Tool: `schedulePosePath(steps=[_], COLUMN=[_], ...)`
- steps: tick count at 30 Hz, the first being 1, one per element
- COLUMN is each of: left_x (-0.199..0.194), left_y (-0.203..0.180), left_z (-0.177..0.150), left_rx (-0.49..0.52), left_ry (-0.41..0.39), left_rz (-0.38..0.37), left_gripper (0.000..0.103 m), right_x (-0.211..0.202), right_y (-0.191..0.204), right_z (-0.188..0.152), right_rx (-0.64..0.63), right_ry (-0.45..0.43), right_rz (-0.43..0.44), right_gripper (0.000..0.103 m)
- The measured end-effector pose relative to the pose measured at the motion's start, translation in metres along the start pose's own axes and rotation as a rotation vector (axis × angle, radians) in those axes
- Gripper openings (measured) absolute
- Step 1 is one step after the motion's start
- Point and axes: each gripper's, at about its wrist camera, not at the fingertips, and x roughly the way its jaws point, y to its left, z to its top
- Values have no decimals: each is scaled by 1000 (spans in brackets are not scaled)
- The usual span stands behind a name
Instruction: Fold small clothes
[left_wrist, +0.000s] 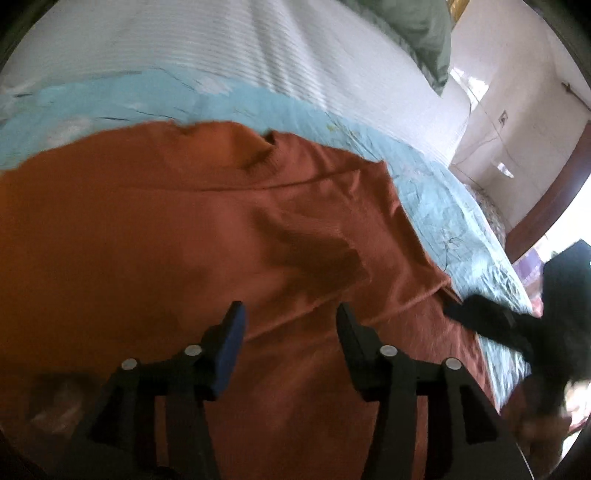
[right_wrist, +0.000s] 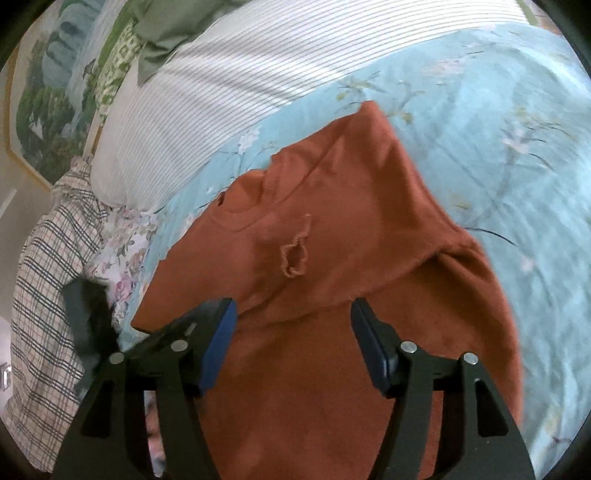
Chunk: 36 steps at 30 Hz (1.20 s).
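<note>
Bed (right_wrist: 207, 92) with a striped white sheet fills both views, a blue floral quilt (right_wrist: 498, 147) over its near part, green pillow (right_wrist: 166, 33) at the far end. The rust shirt (right_wrist: 332, 221) lies on the quilt, collar at the far side; in the right wrist view a side panel is already folded over the body, with a small stitched outline near the collar. Left gripper (left_wrist: 290, 317) hangs over the shirt's near part — jaws spread, nothing between them. Right gripper (right_wrist: 293, 314) likewise spread and empty above the folded edge; in the left wrist view it shows as a dark blur at the shirt's right edge. Step looks like a side fold just laid and released. Next likely needs regripping — the other side or the near hem — pinching one layer only, no bunching.
</note>
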Motion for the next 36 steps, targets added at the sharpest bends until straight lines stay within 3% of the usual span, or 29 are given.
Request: schedulePosePath(steps=[2, 7, 11, 14, 15, 16, 17, 19, 21, 23, 24, 25, 27, 29, 32, 36], left_x=[-29, -85, -100, -97, -93, -86, -82, -75, -71, -71, -75, -77, -81, -71, -52, -68], left_y=[17, 88, 146, 171, 175, 181, 183, 189, 194, 195, 194, 192, 188, 175, 158, 174], left_z=[-13, -44, -55, -51, -48, -41, -36, -25, -14, -5, -2, -1, -3, -7, -14, -12], left_rx=[-9, -112, -251, -331, -338, -345, -351, -356, -360, -347, -330, -314, -285, -214, -91, -220], left_ry=[-40, -101, -93, -102, -101, -92, -88, -92, -95, -106, -121, -125, -129, -86, -37, -99], left_rz=[50, 273, 344, 318, 312, 307, 306, 316, 350, 400, 467, 495, 466, 444, 541, 524], left_gripper=[54, 54, 53, 52, 52, 52, 52, 51, 36, 31, 28, 28, 32, 32, 29, 20], right_x=[16, 55, 83, 89, 90, 93, 97, 102, 93, 69, 53, 40, 21, 20, 34, 44], right_y=[5, 13, 12, 17, 20, 22, 24, 28, 38, 47, 49, 47, 35, 14, -16, -23], right_z=[7, 25, 31, 33, 33, 34, 35, 38, 47, 60, 67, 72, 80, 82, 73, 59], right_rx=[-2, -19, -4, -12, -18, -27, -38, -45, -78, -124, -135, -137, -131, -110, -42, -38], right_ry=[19, 64, 84, 75, 77, 81, 93, 107, 69, -19, -68, -105, -153, -142, -79, -45], right_rz=[-4, -35, -73, -83, -80, -79, -86, -68, -34, -37, -40, -49, -87, -138, -163, -168], right_gripper=[65, 65, 65, 64, 60, 41, 23, 7, 6, 6, 6, 6, 6, 6, 6, 6])
